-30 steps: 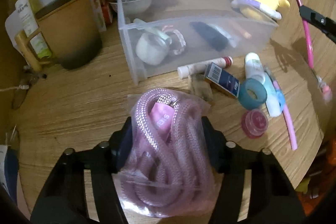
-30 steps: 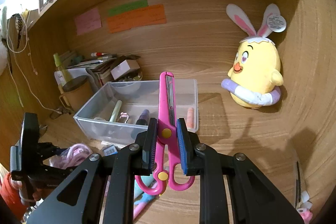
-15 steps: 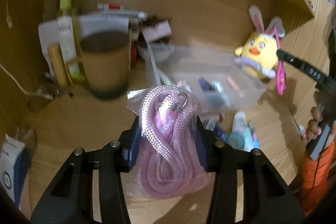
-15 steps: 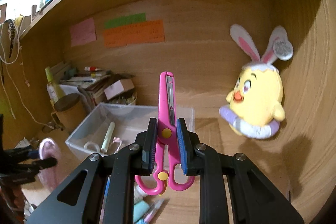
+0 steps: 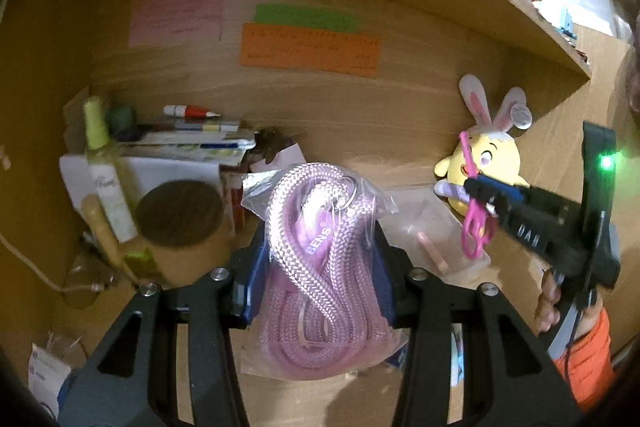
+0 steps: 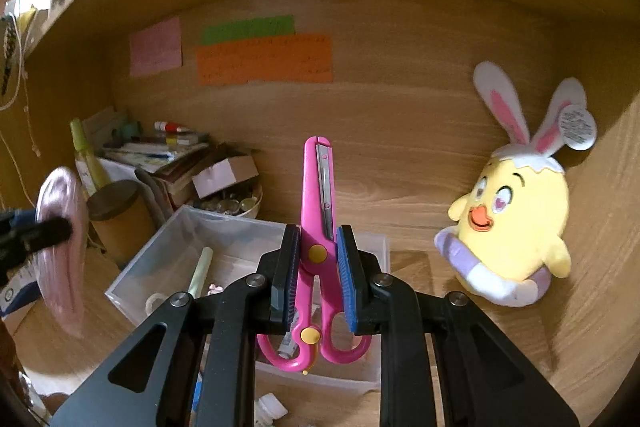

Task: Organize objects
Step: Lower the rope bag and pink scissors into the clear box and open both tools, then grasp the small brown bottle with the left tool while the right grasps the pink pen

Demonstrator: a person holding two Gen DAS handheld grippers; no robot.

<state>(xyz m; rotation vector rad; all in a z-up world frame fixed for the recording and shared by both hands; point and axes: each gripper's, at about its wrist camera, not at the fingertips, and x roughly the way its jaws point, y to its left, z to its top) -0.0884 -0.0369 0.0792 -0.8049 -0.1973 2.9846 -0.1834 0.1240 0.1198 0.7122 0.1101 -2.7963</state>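
Hanging clear of the wooden desk (image 5: 312, 399), the coil of pale pink braided rope sealed in a clear plastic bag (image 5: 316, 275) now sits high between the blue pads of the left gripper (image 5: 320, 267), whereas a second earlier it lay low over the desktop with the loose clutter spread beyond it. The jaws have narrowed since then and now clamp the bag on both sides, so the grip looks settled. The rise suggests the pickup is finished and the carry toward a storage place is under way.

The rope is thick, woven and glossy, folded into several loops, with a purple label reading "BENS" and a metal ring near the top; the bag bulges out below the pads and should deform easily under pressure.

To its right, the pair of pink plastic safety scissors with yellow rivets (image 6: 318, 251) is pinched at its pivot by the right gripper (image 6: 318, 259), blades pointing up and away, handles hanging below; that grip is unchanged, but the scissors now stand further over the clear plastic storage bin (image 6: 168, 259).

The bin lies on the desk below both tools and holds small items, including a pale green stick. Both objects appear destined for it, though that is a judgement.

Further out stand a yellow chick plush toy with rabbit ears (image 6: 516, 227), a brown lidded canister (image 5: 180, 219), and pink, green and orange paper notes (image 5: 308, 47) on the back wall.
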